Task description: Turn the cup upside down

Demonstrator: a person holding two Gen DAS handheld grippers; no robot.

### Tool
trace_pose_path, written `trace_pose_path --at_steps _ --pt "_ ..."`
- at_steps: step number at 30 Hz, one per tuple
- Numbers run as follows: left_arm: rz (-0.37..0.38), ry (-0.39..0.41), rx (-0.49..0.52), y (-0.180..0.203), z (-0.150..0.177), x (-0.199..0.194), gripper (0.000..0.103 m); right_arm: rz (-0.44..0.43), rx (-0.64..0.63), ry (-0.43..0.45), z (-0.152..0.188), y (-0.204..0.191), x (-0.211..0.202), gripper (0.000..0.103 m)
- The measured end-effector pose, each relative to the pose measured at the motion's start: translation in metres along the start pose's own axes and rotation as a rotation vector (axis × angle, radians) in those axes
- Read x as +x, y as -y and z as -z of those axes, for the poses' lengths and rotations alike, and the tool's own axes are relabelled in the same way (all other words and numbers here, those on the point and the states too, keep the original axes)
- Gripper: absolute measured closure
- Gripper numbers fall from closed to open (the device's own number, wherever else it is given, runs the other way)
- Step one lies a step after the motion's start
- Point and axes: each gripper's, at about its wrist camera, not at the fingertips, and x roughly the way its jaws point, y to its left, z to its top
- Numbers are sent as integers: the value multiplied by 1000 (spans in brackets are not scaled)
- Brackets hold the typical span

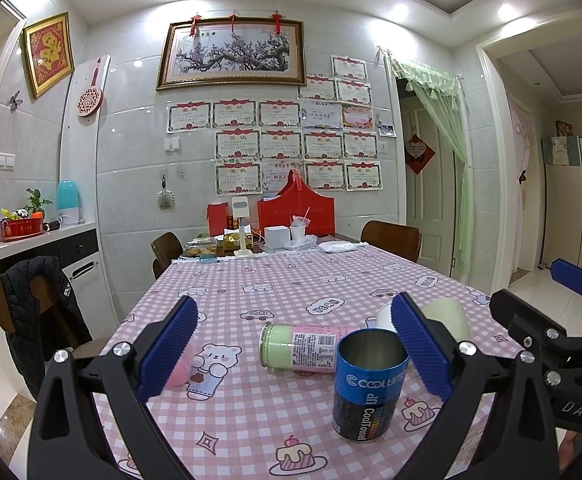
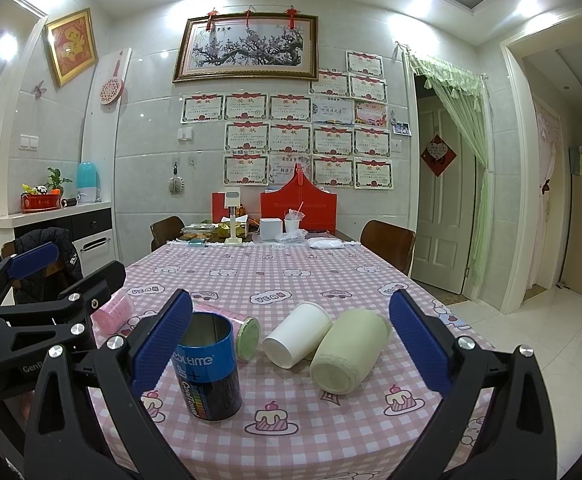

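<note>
A blue tin cup [image 1: 369,386] stands on the checked tablecloth with its mouth up and its print upside down; it also shows in the right wrist view [image 2: 207,366]. A white paper cup [image 2: 297,334] and a pale green cup [image 2: 349,350] lie on their sides to its right. A pink and green canister [image 1: 301,346] lies on its side behind the tin. A pink cup [image 2: 113,313] lies at the left. My left gripper [image 1: 295,354] is open and empty, above the table before the tin. My right gripper [image 2: 291,348] is open and empty, before the lying cups.
The far end of the table [image 1: 291,280] holds red boxes [image 1: 297,210], a white box, a cup with straws and food packs. Wooden chairs [image 1: 391,238] stand at both sides; one at the left carries a black jacket [image 1: 41,308]. A counter [image 1: 35,242] stands at the left.
</note>
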Motion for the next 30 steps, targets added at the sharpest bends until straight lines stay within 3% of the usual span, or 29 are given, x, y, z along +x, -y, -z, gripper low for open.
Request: trace_pose_path --at_steps 30 --pt "-26 -16 22 4 6 7 7 6 -1 -27 7 -2 10 8"
